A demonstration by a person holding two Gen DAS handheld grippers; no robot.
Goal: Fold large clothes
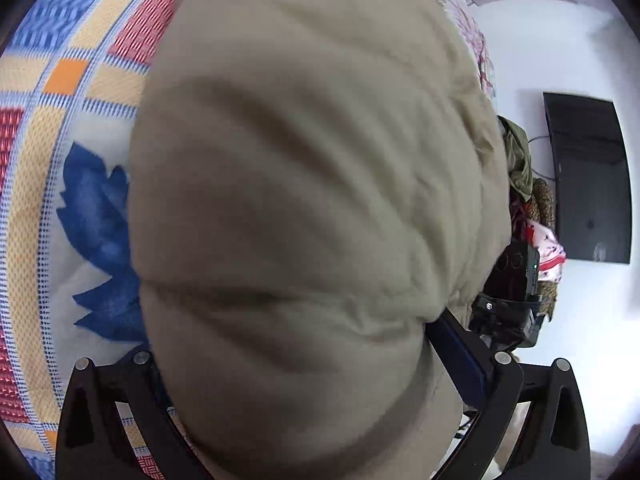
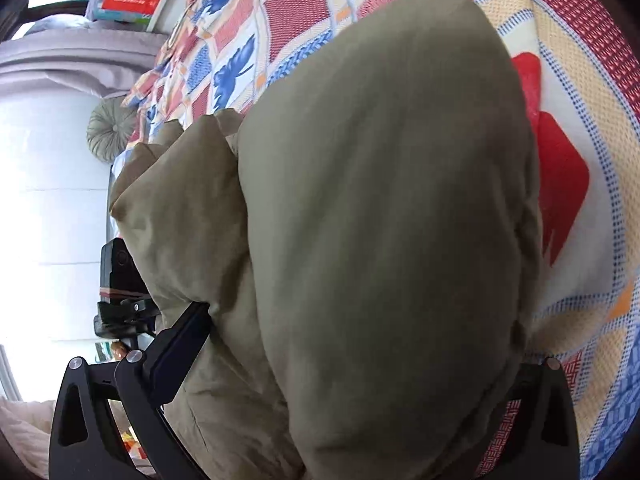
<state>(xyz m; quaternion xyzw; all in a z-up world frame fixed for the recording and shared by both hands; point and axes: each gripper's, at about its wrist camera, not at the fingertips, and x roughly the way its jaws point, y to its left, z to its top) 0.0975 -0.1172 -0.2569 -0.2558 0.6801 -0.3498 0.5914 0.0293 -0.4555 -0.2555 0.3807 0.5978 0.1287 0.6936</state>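
Note:
A large khaki garment [image 1: 304,184] lies bunched on the patterned bedspread [image 1: 48,208] and fills most of both views. My left gripper [image 1: 296,340] stands wide open with the cloth bulging between its jaws. Its right finger [image 1: 456,348] shows a blue pad at the cloth's edge, and the other finger is hidden under the fabric. In the right wrist view the same garment [image 2: 380,220] bulges between the wide jaws of my right gripper [image 2: 360,332], which is open too. Only its left finger [image 2: 180,344] shows. Each view catches the other gripper's black body beside the garment [image 1: 512,280] [image 2: 116,280].
The bedspread [image 2: 580,216] has blue leaves and red and orange squares. A dark screen [image 1: 588,180] hangs on the white wall, with a pile of other clothes [image 1: 520,160] near it. A round green cushion [image 2: 110,128] and a shelf with boxes [image 2: 128,0] are beyond the bed.

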